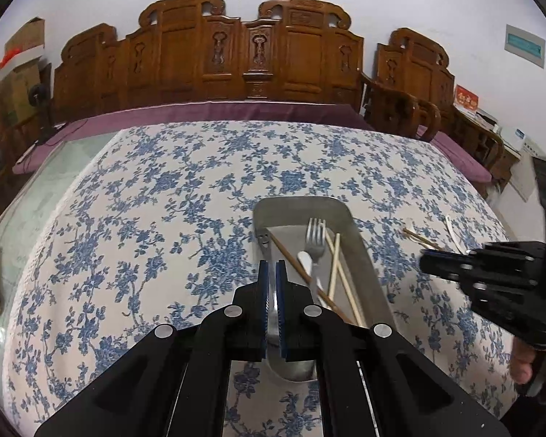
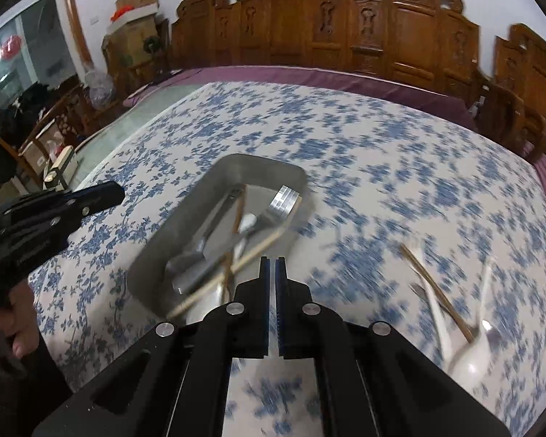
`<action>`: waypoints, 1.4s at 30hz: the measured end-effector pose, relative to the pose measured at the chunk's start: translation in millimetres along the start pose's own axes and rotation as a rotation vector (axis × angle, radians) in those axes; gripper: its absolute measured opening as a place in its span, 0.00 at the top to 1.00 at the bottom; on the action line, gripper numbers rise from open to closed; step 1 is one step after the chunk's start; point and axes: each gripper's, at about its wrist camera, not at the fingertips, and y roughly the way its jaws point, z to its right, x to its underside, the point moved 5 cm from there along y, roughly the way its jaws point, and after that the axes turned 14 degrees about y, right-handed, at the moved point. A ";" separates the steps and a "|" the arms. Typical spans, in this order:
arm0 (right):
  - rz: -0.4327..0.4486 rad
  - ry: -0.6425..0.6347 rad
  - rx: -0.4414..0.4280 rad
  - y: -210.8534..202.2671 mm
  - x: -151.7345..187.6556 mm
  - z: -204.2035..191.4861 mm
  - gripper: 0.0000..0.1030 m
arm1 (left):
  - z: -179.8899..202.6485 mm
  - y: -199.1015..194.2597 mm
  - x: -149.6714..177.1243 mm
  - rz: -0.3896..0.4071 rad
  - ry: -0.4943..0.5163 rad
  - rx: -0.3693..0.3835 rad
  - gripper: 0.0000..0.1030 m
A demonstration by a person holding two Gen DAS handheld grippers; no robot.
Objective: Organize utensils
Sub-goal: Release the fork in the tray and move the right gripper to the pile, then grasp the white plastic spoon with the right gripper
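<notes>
Left wrist view: left gripper [image 1: 272, 273] clamps a metal utensil's handle [image 1: 272, 313] over the tray [image 1: 364, 251] (fork [image 1: 316, 244] inside). Right gripper [image 2: 272, 269] is closed, empty.

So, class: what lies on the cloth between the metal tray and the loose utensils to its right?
Only bare tablecloth between the tray and the loose utensils, in the right wrist view.

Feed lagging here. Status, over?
Left gripper, right gripper shut, empty. Grey metal tray holds silver fork, pale wooden chopsticks. White spoon, brown chopstick outside. Nothing blocking.
</notes>
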 end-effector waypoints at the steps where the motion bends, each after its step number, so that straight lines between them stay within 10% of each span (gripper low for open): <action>1: 0.009 0.013 0.011 -10.1 5.1 4.8 0.96 | 3.7 -1.5 -0.7 0.004 0.007 0.004 0.97; 9: 0.057 0.039 0.089 -56.3 28.7 32.2 0.93 | 32.6 -10.7 -3.0 0.019 0.051 0.041 0.96; 19: 0.065 0.113 0.204 -99.9 56.3 101.8 0.71 | 76.2 -22.3 0.5 0.011 0.105 0.088 0.56; 42: 0.031 0.191 0.149 -111.4 29.1 175.3 0.54 | 165.1 -27.4 -48.5 -0.108 0.186 0.112 0.45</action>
